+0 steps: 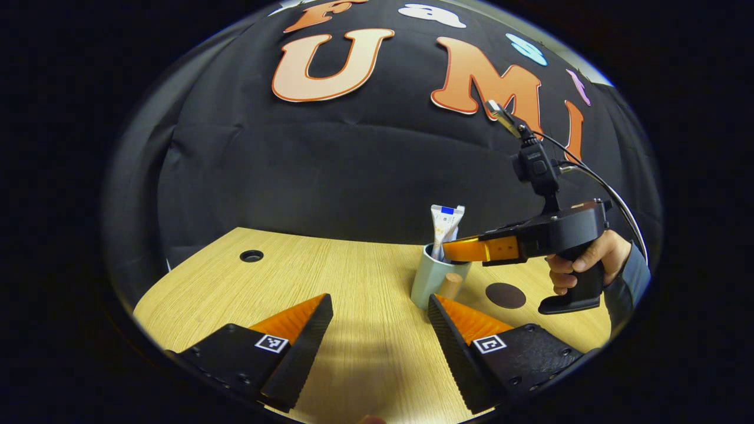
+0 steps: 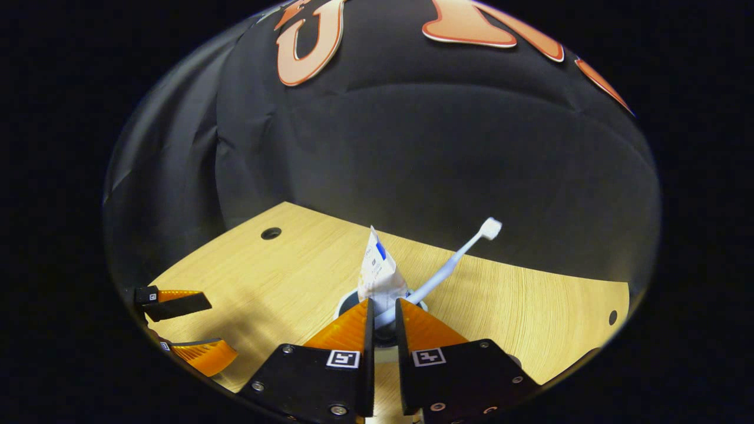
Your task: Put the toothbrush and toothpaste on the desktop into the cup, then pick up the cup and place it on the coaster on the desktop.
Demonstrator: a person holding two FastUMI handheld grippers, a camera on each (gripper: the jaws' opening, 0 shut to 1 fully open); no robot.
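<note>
The right hand-held gripper (image 2: pixel 383 315) hangs directly over the cup (image 1: pixel 431 277), its fingers drawn nearly together around the lower handle of the toothbrush (image 2: pixel 449 266); they appear to pinch it, though the contact itself is hard to make out. The toothbrush leans up and away from the fingers, bristle head high, its bottom end inside the cup's mouth, so it seems to be held this way for lowering into the cup before release. The toothpaste (image 1: pixel 446 227) already stands upright in the cup, just beyond the fingertips, touching or nearly touching the brush handle. In the left gripper view the cup sits on the table (image 1: pixel 365 282), with the dark round coaster (image 1: pixel 505 295) a little to its side and a hand (image 1: pixel 583 262) gripping the right tool's handle above. The left hand-held gripper (image 1: pixel 380 306) hovers low over the table with its fingers spread wide and nothing between them; the cup lies just ahead of its right-hand finger, likely waiting for the later lift.
</note>
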